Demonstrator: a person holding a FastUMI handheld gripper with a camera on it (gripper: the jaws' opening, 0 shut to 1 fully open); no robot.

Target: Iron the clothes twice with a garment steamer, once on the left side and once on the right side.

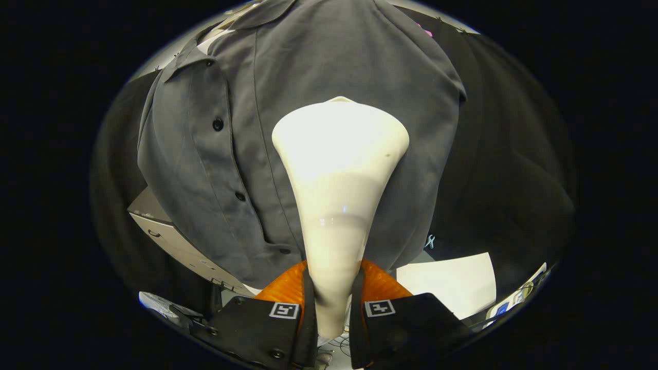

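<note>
- The garment steamer (336,205) is clamped by its handle between both fingers of the gripper (333,303).
- Its wide head is held against the hanging grey shirt (329,61), right of the button placket.

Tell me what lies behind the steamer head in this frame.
The grey shirt hangs right behind the steamer, which the hand-held gripper clamps by its handle. The steamer head hides the shirt panel behind it, so whether they touch cannot be told.
</note>
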